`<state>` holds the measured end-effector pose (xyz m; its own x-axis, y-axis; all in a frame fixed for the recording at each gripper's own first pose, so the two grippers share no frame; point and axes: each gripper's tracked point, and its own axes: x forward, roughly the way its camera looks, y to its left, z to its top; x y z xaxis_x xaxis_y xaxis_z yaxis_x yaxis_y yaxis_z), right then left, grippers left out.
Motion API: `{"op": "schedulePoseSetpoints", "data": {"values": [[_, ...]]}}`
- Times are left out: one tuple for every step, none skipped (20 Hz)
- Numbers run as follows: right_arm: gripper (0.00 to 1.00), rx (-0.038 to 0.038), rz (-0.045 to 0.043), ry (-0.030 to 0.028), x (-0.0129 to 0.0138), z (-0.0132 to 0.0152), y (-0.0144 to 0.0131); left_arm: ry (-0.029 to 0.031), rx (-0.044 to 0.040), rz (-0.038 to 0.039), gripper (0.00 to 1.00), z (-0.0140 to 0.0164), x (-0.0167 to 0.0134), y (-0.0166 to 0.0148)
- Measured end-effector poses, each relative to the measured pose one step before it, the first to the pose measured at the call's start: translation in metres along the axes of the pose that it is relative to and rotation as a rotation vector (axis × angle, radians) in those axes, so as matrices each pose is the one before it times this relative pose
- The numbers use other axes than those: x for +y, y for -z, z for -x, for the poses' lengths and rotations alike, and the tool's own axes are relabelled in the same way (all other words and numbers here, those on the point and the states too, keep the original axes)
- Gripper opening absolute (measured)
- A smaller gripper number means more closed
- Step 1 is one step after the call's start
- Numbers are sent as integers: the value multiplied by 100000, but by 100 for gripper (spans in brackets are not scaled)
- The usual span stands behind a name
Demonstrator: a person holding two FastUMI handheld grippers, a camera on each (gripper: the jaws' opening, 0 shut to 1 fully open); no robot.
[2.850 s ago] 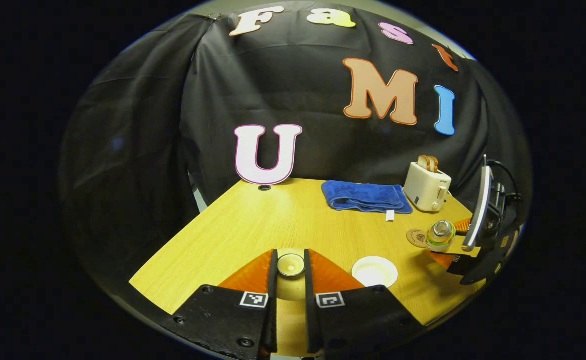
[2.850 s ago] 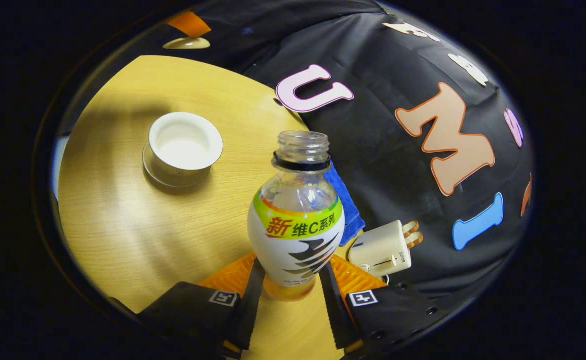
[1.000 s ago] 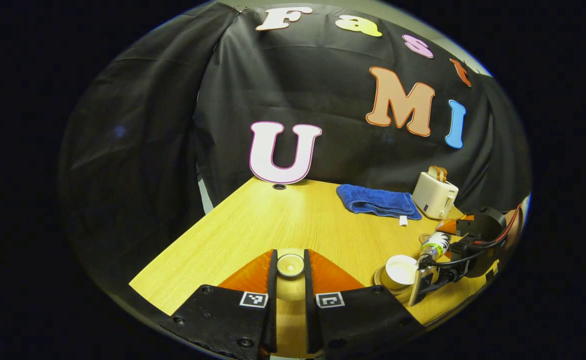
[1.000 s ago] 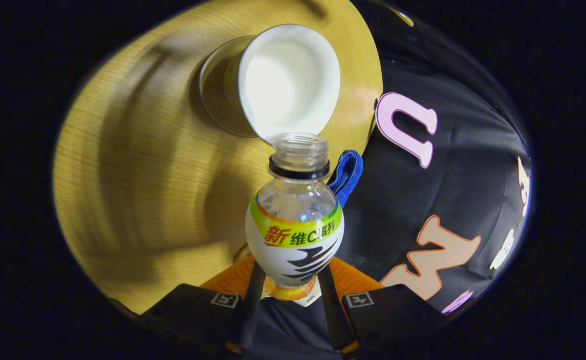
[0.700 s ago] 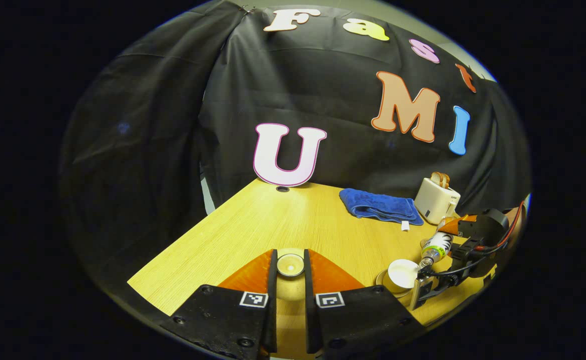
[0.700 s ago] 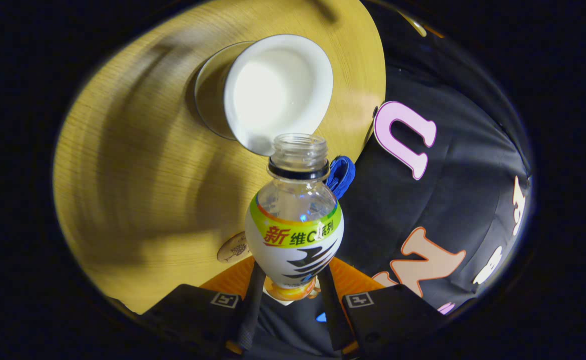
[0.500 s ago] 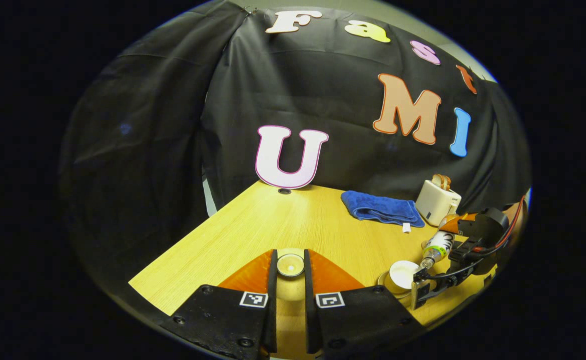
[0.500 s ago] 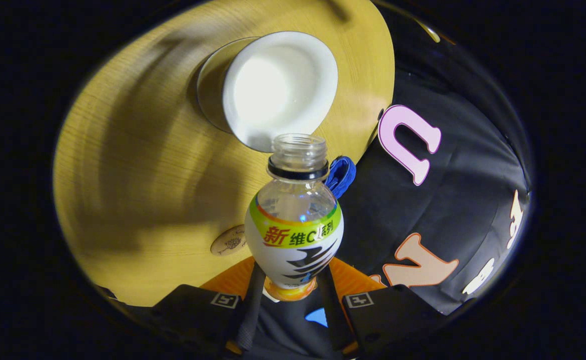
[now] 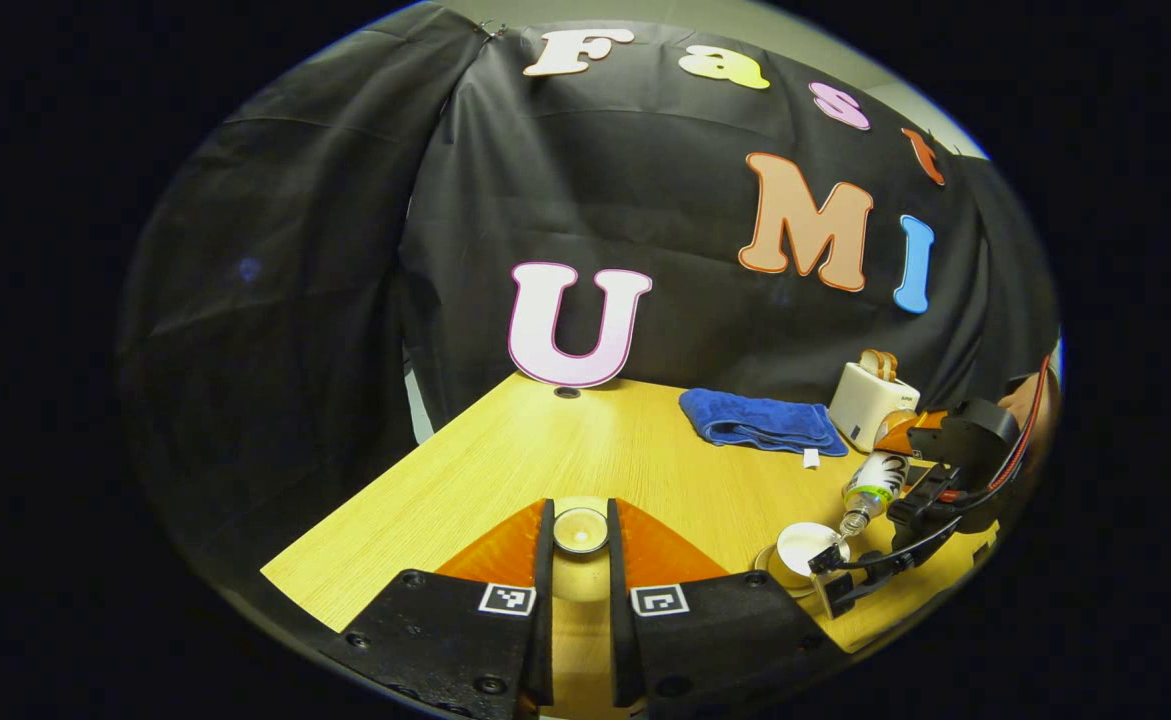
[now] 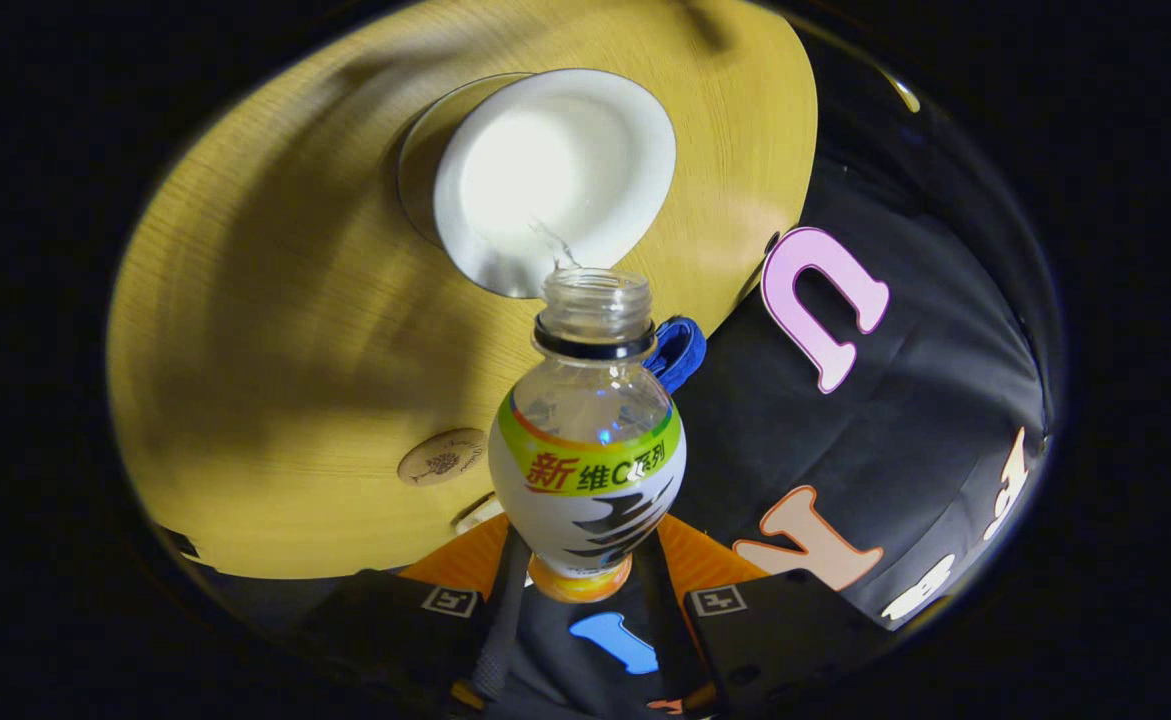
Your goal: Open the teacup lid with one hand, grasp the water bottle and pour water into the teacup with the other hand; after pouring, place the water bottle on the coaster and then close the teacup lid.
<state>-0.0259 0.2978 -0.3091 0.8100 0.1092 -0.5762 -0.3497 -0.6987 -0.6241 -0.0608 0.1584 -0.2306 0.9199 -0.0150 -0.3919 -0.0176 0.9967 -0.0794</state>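
Observation:
My left gripper (image 9: 579,512) is shut on the small round teacup lid (image 9: 580,531), holding it over the near part of the wooden table (image 9: 565,450). To the right the white teacup (image 9: 805,548) stands uncovered on its saucer. My right gripper (image 10: 577,565) is shut on the base of the uncapped water bottle (image 10: 588,440), which is tipped mouth-down over the teacup (image 10: 555,175). A thin stream of water (image 10: 550,240) runs from the mouth into the cup. The round coaster (image 10: 442,457) lies on the table beside the bottle. From the left gripper view, the tilted bottle (image 9: 873,480) hangs above the cup's right rim.
A folded blue towel (image 9: 760,420) and a white toaster (image 9: 870,392) with toast sit at the back right of the table. A person's hand (image 9: 1030,400) holds the right gripper near the right table edge. The table's left half lies in front of my left gripper.
The bottle has gone from upright to tipped over the teacup, and water now runs out of its mouth. The left gripper has kept the lid almost still.

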Motion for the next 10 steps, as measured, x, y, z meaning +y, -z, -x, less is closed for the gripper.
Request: {"op": "schedulePoseSetpoints", "data": {"values": [[62, 4, 1022, 182, -175, -102, -9, -41, -270, -47, 20, 49, -31, 115], [62, 446, 1434, -116, -155, 82, 57, 43, -216, 93, 20, 65, -120, -45], [62, 312, 1242, 69, -132, 71, 67, 57, -227, 125, 20, 111, -37, 55], [62, -69, 798, 15, -107, 123, -31, 178, -266, 106, 20, 69, -89, -46], [62, 249, 753, -210, -155, 264, 76, 221, -195, 50, 20, 147, -118, 37], [62, 187, 978, 323, -235, -64, -7, 195, -234, -11, 20, -28, -34, -32], [62, -180, 938, 266, -301, 111, -62, 13, 35, -101, 20, -37, -71, 172], [62, -9, 565, -314, -16, 169, -171, 8, -174, 39, 20, -20, -10, -43], [62, -61, 847, -466, -69, 29, -142, 110, -241, 218, 19, 18, -166, -46], [62, -474, -7, -169, 16, 12, -145, 45, 74, 167, 20, 15, 144, -34]]}}
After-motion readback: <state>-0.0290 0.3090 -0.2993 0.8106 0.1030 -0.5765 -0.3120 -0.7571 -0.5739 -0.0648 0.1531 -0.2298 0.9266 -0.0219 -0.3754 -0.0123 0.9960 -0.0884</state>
